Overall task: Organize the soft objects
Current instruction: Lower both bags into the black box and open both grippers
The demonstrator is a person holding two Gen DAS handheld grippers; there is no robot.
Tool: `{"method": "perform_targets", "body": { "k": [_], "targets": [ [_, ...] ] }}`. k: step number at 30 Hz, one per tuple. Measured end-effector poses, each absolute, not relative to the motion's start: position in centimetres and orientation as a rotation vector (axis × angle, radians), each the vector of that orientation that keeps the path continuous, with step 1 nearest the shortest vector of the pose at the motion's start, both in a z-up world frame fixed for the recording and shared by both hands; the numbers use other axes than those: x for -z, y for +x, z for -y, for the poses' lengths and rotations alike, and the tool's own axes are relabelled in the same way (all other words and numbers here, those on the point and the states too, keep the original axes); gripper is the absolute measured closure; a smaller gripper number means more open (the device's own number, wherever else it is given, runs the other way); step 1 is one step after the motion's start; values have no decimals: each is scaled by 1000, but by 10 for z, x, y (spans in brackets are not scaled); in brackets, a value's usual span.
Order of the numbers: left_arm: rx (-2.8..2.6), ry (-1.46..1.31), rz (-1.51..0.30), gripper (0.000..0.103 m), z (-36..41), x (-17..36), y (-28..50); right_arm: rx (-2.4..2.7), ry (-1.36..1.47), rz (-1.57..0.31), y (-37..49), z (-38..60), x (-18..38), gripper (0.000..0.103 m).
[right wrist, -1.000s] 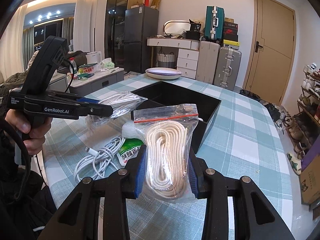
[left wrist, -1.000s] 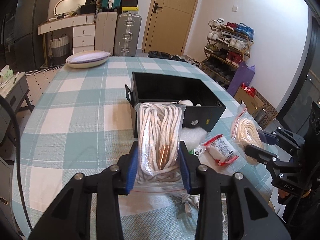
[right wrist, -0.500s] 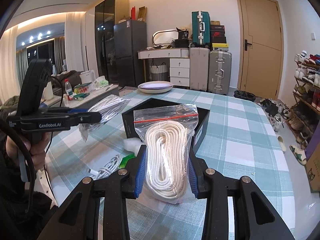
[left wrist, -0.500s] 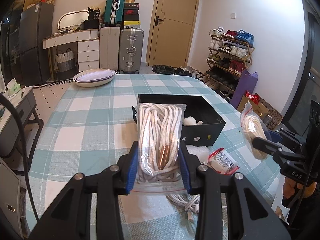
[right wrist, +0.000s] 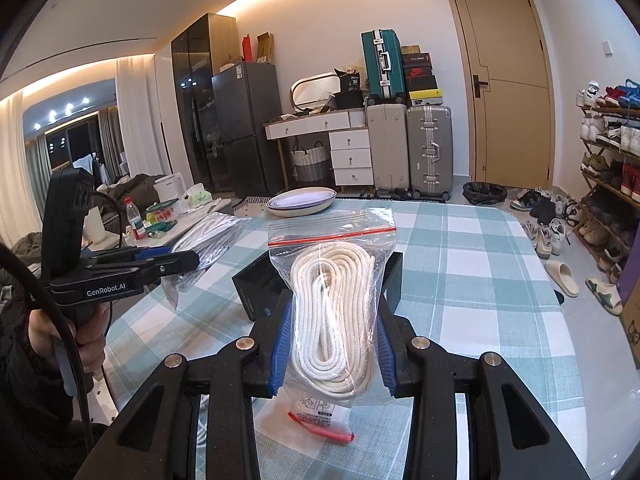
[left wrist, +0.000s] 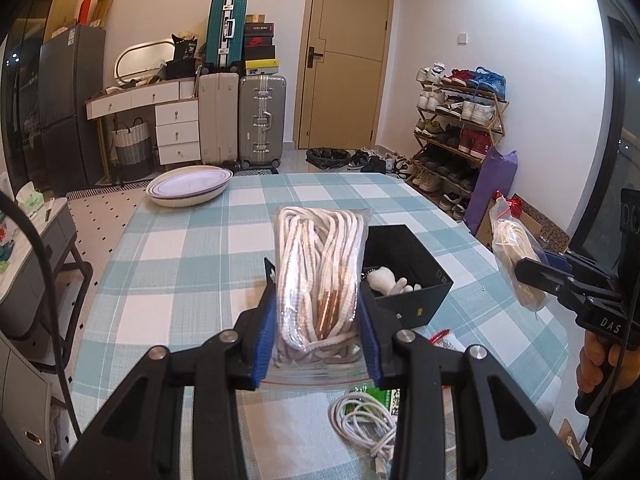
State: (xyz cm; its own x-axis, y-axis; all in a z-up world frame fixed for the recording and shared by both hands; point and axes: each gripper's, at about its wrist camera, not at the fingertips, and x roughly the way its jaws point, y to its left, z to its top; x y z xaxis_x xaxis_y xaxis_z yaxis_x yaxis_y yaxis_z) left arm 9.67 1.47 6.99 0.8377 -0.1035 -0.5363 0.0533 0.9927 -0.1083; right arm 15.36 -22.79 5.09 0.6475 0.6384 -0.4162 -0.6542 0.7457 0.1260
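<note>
Both bags are riding higher than before: our left gripper (left wrist: 318,316) is clamping a clear bag of white copper-tipped laces (left wrist: 320,276), our right gripper (right wrist: 331,344) squeezing a clear zip bag of coiled white rope (right wrist: 334,312), above the black open box (left wrist: 408,264).

left hand-held gripper (left wrist: 318,328) | clamps bagged laces (left wrist: 320,276) | above black box (left wrist: 404,264)

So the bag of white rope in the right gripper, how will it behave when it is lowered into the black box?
The bag of white rope is probably floppy: its top stands slack above the right gripper. The glossy plastic may slip, so the grip should stay firm. Loose coils should probably settle into the black box without rolling.
</note>
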Motion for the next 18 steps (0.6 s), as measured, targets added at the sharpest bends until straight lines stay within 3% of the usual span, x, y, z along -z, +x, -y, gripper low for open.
{"method": "perform_targets", "body": {
  "k": [18],
  "targets": [
    [90,-69,-609,67,-5,-69,142,-727,5,-504,187,204,-63,66]
  ]
}}
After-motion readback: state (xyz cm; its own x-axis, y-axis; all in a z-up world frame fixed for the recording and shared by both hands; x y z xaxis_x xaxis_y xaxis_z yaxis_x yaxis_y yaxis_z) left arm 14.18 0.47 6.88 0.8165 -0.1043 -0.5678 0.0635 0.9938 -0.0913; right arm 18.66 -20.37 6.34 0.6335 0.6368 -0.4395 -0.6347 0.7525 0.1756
